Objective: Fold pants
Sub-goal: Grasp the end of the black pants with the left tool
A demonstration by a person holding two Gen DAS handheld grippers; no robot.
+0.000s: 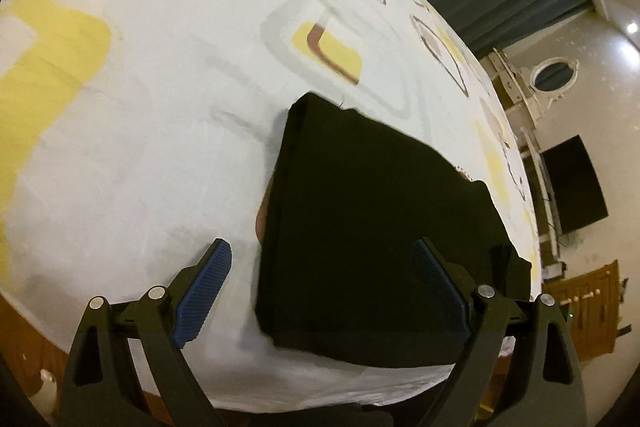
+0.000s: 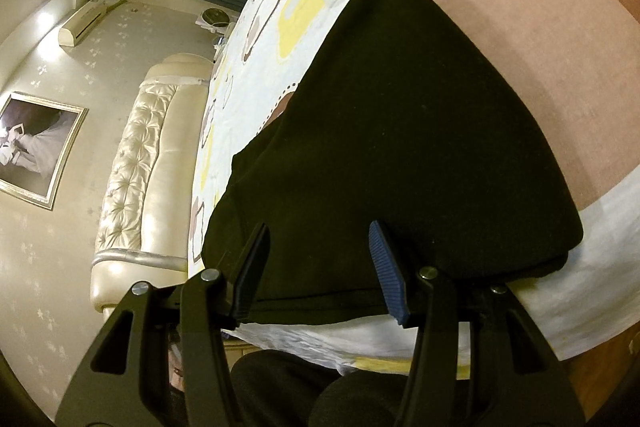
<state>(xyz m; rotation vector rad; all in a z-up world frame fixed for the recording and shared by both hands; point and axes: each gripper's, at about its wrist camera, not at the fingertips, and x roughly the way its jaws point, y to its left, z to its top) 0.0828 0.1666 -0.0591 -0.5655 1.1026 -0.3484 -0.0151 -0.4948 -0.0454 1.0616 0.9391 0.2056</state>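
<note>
The black pants (image 1: 372, 227) lie folded into a compact stack on the patterned bedsheet (image 1: 140, 147), near the bed's front edge. My left gripper (image 1: 320, 259) is open wide and empty, its blue-padded fingers (image 1: 204, 291) on either side of the stack's near left part, above it. In the right wrist view the pants (image 2: 400, 147) fill the middle. My right gripper (image 2: 320, 247) is open and empty, held over the stack's near edge, with layered folds showing under the right finger.
The sheet (image 2: 520, 27) has yellow, brown and grey shapes. A padded cream headboard (image 2: 140, 167) stands at the bed's end. A dark monitor (image 1: 576, 187) and wooden furniture (image 1: 584, 307) stand beyond the bed. Dark-clothed knees (image 2: 300, 387) show below the bed edge.
</note>
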